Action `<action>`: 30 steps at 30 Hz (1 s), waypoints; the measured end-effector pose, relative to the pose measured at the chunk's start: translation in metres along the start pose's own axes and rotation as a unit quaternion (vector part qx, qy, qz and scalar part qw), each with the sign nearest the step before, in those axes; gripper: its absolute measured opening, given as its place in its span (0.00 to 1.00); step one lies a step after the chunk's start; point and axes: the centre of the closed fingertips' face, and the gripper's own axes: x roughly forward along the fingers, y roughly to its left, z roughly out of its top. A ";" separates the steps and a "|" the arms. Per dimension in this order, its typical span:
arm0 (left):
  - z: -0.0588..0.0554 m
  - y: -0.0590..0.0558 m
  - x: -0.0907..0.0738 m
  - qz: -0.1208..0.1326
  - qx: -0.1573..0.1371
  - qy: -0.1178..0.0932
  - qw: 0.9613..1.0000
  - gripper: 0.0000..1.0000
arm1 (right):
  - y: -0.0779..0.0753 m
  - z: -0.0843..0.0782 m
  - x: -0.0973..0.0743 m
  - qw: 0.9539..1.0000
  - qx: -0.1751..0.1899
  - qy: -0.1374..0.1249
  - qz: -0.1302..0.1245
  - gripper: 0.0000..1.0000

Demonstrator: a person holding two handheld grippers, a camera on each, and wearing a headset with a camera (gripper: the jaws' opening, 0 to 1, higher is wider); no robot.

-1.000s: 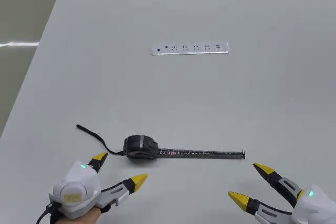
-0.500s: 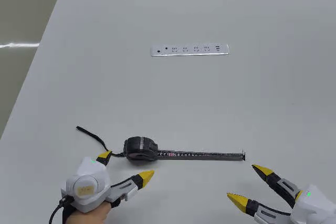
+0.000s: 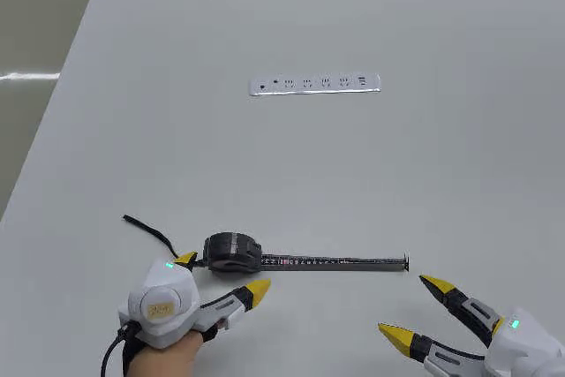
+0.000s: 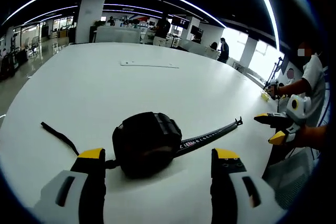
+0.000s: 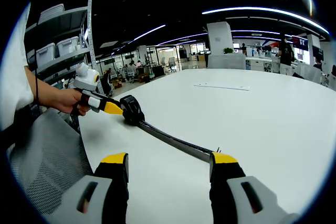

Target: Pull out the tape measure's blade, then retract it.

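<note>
Where the left gripper gapes wide and empty, the tape lies on the table just ahead between its tips; its blade runs rightward, ending near the right gripper, equally wide and empty. Blade markings are unreadable; the left gripper view adds people behind.

An open-plan office: long white workbench, ceiling strip lights, shelves of storage bins, a mesh chair.

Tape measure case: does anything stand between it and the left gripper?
Nothing visible does. The tape measure case lies just ahead of the open left gripper on the table; its strap trails aside.
</note>
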 end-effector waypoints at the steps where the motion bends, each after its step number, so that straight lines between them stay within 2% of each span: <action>1: 0.001 -0.001 0.001 0.000 -0.004 0.000 1.000 0.82 | 0.000 0.000 0.001 1.000 0.001 -0.001 0.000 0.63; 11: -0.001 -0.003 0.009 0.006 -0.020 0.005 1.000 0.81 | -0.002 0.001 0.003 1.000 0.001 -0.001 0.001 0.62; 19: -0.002 -0.002 0.013 0.018 -0.052 0.007 0.998 0.81 | -0.005 0.001 0.005 1.000 0.001 -0.001 0.001 0.62; 30: 0.002 -0.002 0.017 0.026 -0.065 0.001 0.998 0.81 | -0.006 0.002 0.005 1.000 0.001 -0.001 0.001 0.62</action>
